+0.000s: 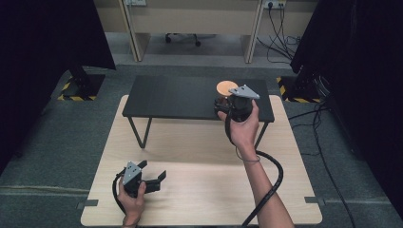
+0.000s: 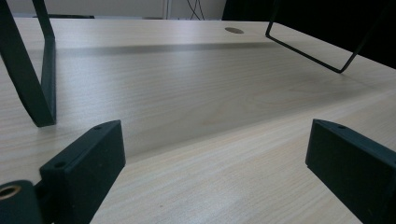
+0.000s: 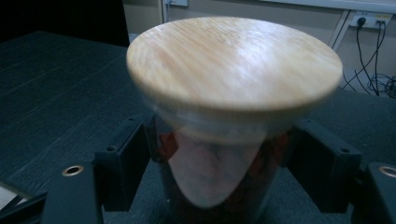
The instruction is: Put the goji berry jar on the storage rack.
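A clear glass jar [image 3: 219, 158] with a round wooden lid [image 3: 233, 63] and reddish contents sits between the black jaws of my right gripper [image 3: 219, 168], which is shut on it. In the high view the lid [image 1: 226, 87] shows over the right part of the black shelf top [image 1: 180, 97], with the right gripper [image 1: 227, 105] just behind it in a person's hand. Whether the jar rests on the shelf or hangs above it I cannot tell. My left gripper [image 1: 159, 178] lies low over the light wooden table [image 1: 204, 190] at the front left, jaws open and empty [image 2: 215, 154].
The black shelf stands on thin metal legs [image 1: 139, 133] on the table's far half; one leg [image 2: 32, 70] and a wire frame [image 2: 322, 44] appear in the left gripper view. A thick cable [image 1: 268, 190] trails from the right gripper. Dark curtains flank the table.
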Tool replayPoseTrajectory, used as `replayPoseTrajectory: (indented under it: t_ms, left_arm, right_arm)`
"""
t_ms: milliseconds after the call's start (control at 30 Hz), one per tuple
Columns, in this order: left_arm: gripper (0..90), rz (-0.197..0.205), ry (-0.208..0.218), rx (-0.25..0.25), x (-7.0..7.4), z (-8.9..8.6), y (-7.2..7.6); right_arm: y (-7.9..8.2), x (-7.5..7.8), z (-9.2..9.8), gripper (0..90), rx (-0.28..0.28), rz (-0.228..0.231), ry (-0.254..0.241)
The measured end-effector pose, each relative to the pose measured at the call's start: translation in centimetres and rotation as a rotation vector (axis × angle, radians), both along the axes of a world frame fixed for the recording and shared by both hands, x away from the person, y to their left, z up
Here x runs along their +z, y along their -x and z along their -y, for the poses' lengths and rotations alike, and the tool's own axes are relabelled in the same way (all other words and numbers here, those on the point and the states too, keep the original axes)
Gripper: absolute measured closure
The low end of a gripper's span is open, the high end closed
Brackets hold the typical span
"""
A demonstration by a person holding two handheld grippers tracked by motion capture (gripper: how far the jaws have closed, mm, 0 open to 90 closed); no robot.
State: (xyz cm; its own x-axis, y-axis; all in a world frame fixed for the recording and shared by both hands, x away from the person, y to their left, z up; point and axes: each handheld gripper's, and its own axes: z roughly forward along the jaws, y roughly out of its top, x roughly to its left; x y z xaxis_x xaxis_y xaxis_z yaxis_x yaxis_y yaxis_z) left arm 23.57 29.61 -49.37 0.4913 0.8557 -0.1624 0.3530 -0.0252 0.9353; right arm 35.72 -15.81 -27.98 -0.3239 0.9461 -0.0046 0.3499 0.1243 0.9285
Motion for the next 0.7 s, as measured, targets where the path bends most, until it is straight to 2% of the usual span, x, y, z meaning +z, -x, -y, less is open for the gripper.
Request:
replayPoseTrajectory:
  t_ms: [400,700]
  left_arm:
    - [4.1,0.000,-0.008,-0.001,0.1,0.1,0.0]
    - [4.1,0.000,-0.008,-0.002,0.1,0.1,0.0]
  right_arm:
    - [-1.2,-0.6,-0.4,25.8,0.000,0.023,0.003]
    - [-1.3,-1.1,-0.6,25.7,-0.005,0.039,0.004]
